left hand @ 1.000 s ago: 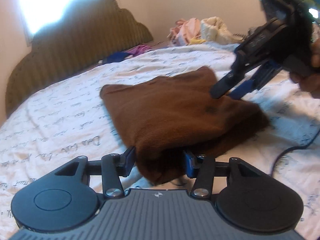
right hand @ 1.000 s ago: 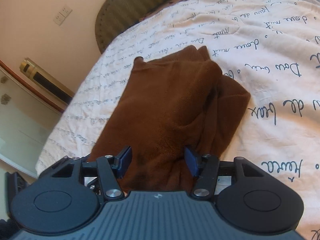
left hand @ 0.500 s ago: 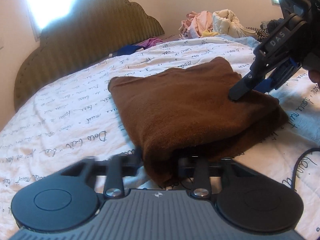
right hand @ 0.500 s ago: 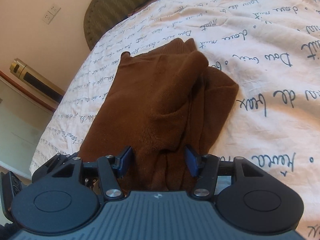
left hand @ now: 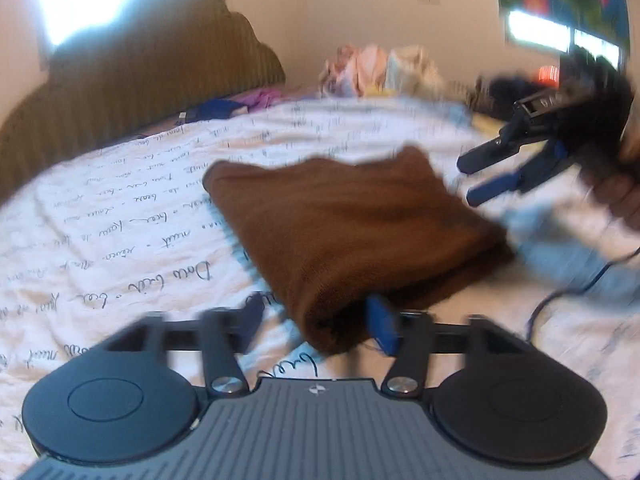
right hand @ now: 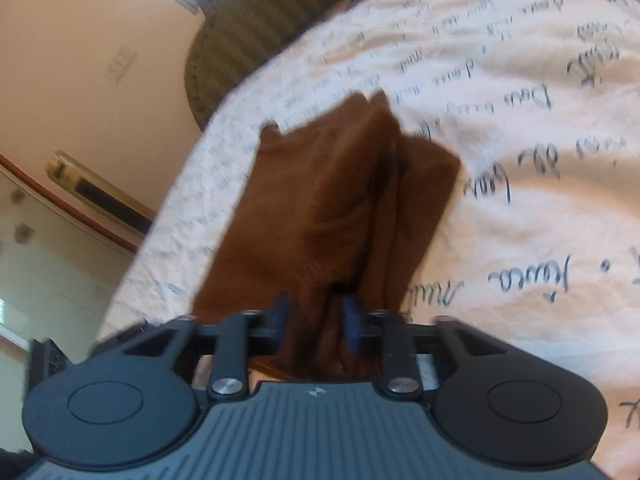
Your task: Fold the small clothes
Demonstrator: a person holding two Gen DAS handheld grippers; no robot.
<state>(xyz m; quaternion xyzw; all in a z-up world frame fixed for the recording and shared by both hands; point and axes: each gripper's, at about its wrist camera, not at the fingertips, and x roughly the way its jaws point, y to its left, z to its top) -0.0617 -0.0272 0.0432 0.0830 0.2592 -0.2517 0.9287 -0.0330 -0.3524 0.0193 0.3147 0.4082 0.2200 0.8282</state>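
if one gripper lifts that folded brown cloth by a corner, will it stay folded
Probably not. The brown cloth looks soft and fuzzy, with loose layers sagging at its edge, so it would likely droop open. It seems light, and would probably drag on the bedsheet rather than slide.

Bare bedspread [left hand: 120, 216] all round the folded brown garment [left hand: 352, 232]; headboard [left hand: 132, 92] and clothes heap [left hand: 380, 70] well beyond.
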